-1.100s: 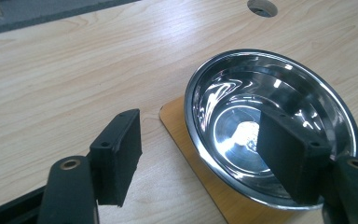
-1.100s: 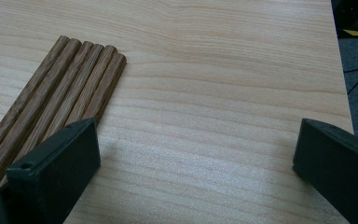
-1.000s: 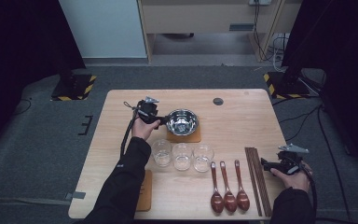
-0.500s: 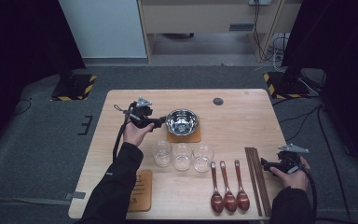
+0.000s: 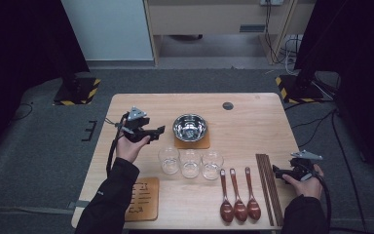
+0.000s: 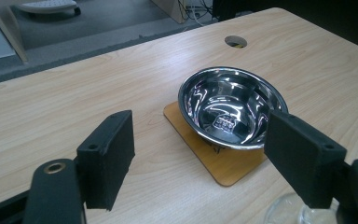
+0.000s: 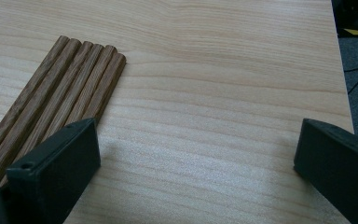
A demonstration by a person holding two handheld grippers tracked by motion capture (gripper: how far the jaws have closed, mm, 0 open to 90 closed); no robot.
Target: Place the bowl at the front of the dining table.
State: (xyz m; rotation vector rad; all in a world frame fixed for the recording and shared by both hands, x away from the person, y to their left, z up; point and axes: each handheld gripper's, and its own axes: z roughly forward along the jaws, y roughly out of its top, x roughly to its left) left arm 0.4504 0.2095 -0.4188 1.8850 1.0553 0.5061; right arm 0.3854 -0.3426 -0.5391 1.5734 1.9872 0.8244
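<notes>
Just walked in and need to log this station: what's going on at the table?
A person holds a gripper in each hand over a wooden table being laid out. The left gripper, jaws open and just widening with nothing between them, has drawn back leftward from the steel bowl sitting on its wooden coaster. The right gripper waits open beside the chopsticks. Three glasses and three wooden spoons lie in rows.

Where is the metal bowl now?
In the high view the metal bowl sits mid-table on a wooden coaster, behind the three glasses.
</notes>
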